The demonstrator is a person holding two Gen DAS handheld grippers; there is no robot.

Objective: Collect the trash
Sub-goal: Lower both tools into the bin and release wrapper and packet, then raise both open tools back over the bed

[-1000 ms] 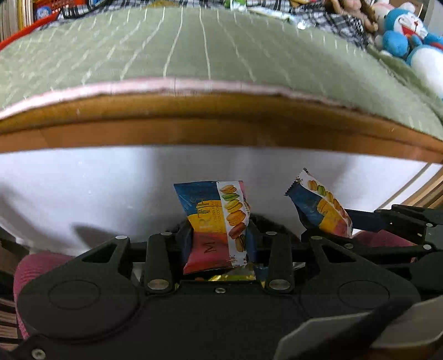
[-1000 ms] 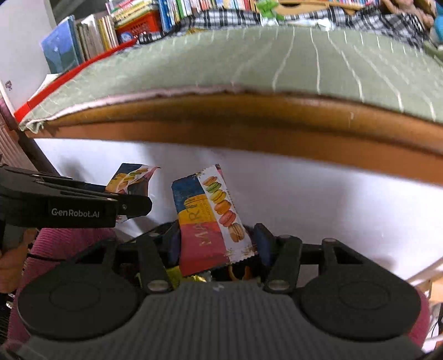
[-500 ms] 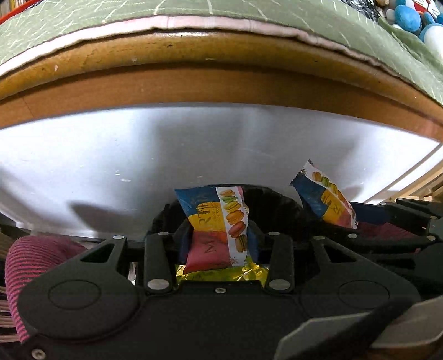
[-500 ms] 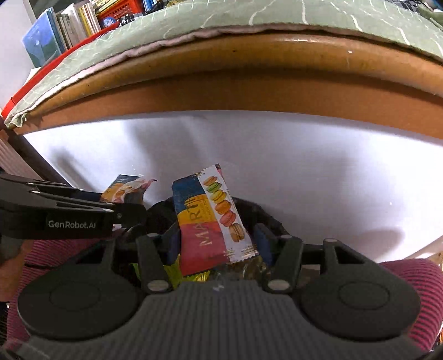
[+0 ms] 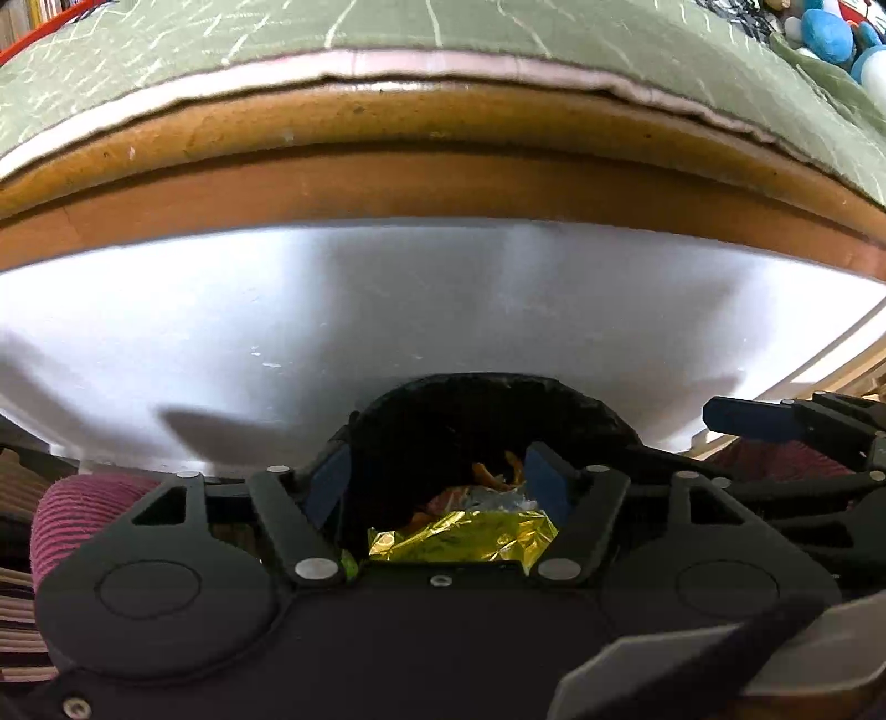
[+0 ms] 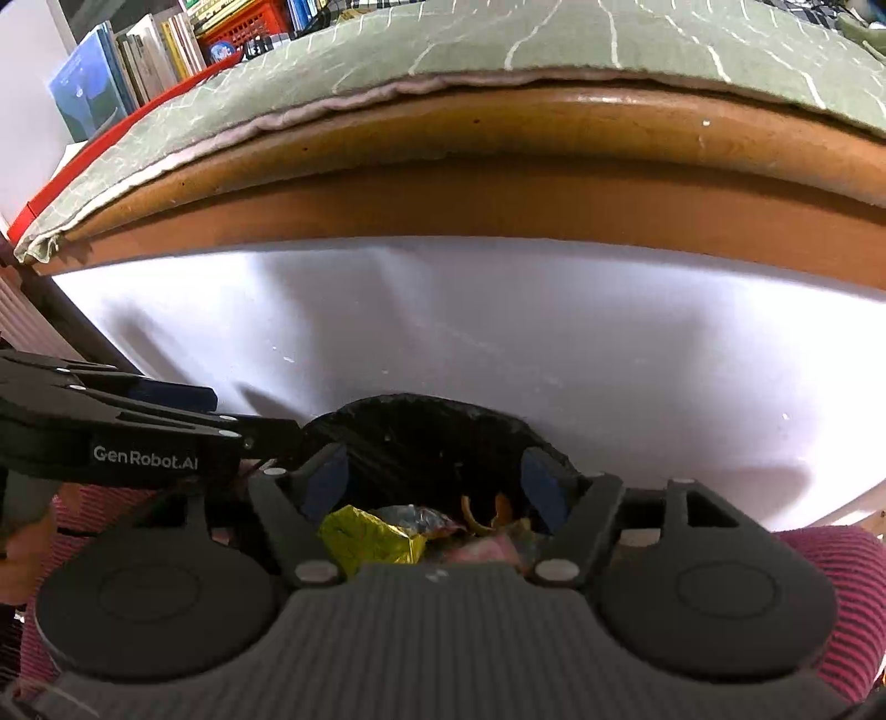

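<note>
A green quilted cover is lying over the wooden bed frame, overhanging its edge. Books and a red crate are standing at the upper left, and blue plush toys are sitting on the bed's right.

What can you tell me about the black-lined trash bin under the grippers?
The black-lined trash bin sits low against a white panel, below a wooden table edge. Its round mouth is open, lined with a crinkled black plastic bag. Inside lie crumpled yellow foil, silvery wrapper scraps and orange peel bits. Both open grippers, left and right, hover right above it; only its upper rim and far inner wall show.
</note>
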